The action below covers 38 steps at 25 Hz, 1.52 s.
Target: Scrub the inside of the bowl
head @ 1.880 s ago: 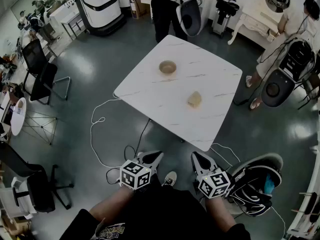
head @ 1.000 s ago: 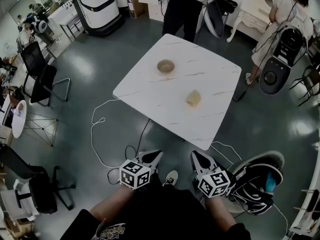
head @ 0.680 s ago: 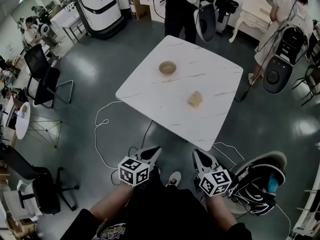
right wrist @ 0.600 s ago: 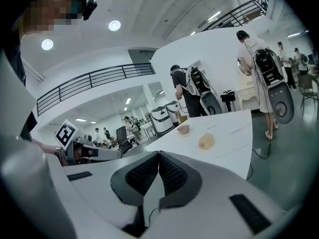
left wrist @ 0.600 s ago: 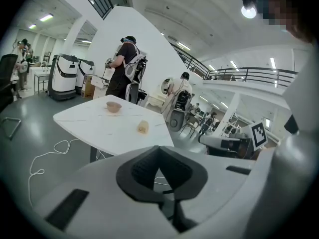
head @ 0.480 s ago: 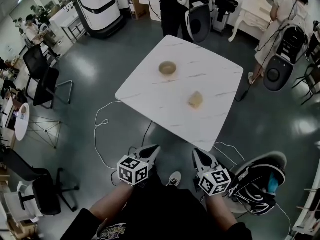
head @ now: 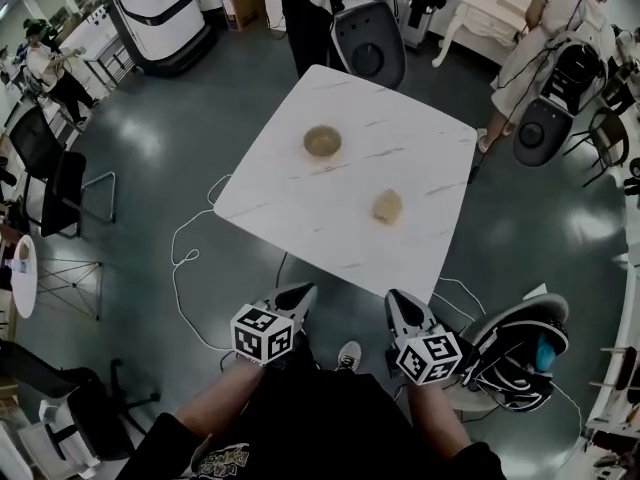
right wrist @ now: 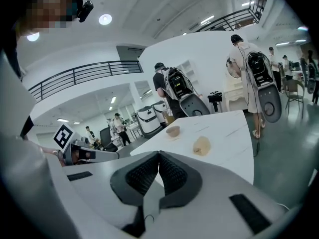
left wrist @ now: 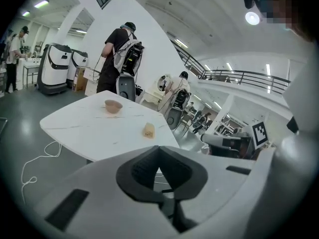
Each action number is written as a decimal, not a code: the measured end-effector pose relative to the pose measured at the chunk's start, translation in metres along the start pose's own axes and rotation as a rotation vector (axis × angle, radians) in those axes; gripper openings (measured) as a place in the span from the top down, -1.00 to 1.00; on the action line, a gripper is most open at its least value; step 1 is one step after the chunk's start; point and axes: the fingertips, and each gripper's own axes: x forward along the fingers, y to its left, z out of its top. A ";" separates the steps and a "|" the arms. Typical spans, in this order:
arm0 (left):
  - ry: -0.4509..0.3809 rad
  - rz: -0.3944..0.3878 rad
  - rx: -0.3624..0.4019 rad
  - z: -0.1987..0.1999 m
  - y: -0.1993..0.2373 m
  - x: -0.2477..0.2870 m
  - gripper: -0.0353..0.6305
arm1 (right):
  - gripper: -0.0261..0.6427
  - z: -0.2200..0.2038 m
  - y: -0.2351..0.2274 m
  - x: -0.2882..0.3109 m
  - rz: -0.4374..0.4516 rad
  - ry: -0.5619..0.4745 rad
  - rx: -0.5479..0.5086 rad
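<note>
— Left gripper?
— Shut tight, pads pressed together, nothing between them. Held low over the grey floor, short of the near corner of the table.

— Right gripper?
— Closed as well, and empty. Just beside the left one, marker cube on top, aimed toward the table like its partner.

— Bowl?
— Tan, upright, on the white marble-patterned tabletop, toward the far left side. Well apart from both grippers, touched by neither.

— Anything else up there?
— One yellowish sponge, nearer than the bowl and off to its right, not touching it. Shows ahead of the closed jaws in both gripper views, with the bowl farther back.

— And around the table?
— A white cable looping across the floor on the left. A black-and-white pack lying on the floor just right of the right gripper. A shoe between the two grippers. At the table's far corner, a person in dark clothes; farther right, a person in light clothes.
</note>
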 end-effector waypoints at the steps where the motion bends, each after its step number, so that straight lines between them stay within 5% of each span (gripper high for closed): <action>1: 0.009 -0.010 -0.002 0.002 0.008 0.001 0.88 | 0.86 0.002 0.001 0.007 -0.014 0.001 0.004; 22: 0.065 -0.104 0.045 0.078 0.142 -0.005 0.88 | 0.84 0.028 0.036 0.132 -0.223 -0.032 0.043; 38: 0.024 -0.056 0.035 0.097 0.159 0.033 0.87 | 0.17 0.009 -0.088 0.157 -0.501 0.079 0.115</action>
